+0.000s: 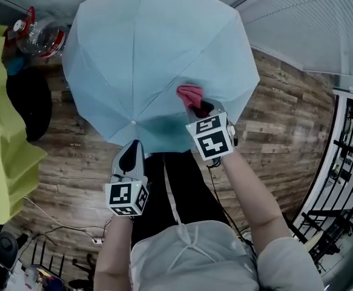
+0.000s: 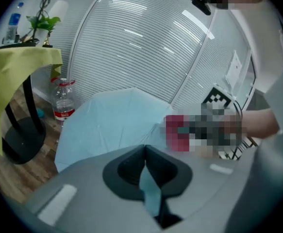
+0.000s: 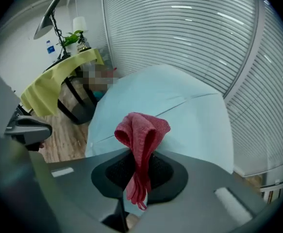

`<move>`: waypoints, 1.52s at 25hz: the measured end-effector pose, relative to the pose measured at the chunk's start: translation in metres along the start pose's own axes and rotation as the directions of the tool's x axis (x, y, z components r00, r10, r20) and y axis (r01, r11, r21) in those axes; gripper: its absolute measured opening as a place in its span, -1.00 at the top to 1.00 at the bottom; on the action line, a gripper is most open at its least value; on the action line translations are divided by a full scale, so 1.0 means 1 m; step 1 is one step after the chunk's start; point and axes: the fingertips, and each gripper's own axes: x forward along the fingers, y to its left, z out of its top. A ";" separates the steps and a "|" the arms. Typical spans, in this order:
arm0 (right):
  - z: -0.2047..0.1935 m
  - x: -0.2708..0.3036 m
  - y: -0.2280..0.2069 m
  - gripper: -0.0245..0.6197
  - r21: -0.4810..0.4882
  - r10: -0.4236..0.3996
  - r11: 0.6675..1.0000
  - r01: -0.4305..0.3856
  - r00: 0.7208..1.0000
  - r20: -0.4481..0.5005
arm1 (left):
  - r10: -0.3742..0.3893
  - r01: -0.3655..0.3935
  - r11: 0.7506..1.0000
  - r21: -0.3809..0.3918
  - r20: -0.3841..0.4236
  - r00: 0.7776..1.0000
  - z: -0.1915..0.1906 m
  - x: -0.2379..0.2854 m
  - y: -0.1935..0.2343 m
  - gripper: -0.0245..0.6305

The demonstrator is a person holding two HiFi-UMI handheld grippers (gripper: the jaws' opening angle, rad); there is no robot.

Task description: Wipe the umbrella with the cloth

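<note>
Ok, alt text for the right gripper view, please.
The right tool is shut on a red cloth bunched above its jaws, in front of an open pale blue umbrella. Behind stand a yellow-draped table and white blinds.

Plank floor [image 1: 285, 126] with water bottle [image 1: 41, 35]
</note>
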 end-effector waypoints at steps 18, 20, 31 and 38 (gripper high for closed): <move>-0.028 0.106 0.192 0.75 -0.029 0.189 0.981 -0.191 0.980 -0.060 | 0.167 -0.171 0.977 -0.129 -0.040 0.985 -0.114 -0.059 0.131 0.91; -0.027 0.114 0.192 0.75 -0.042 0.195 0.979 -0.198 0.979 -0.062 | 0.189 -0.192 0.972 -0.137 -0.033 0.981 -0.112 -0.053 0.138 0.91; -0.044 0.106 0.132 0.74 -0.085 0.276 0.956 -0.280 0.960 -0.058 | 0.274 -0.281 0.944 -0.174 -0.064 0.960 -0.101 -0.012 0.080 0.91; -0.055 0.090 0.065 0.74 -0.092 0.281 0.954 -0.284 0.959 -0.046 | 0.177 -0.187 0.975 -0.120 -0.091 0.980 -0.083 0.044 0.001 0.91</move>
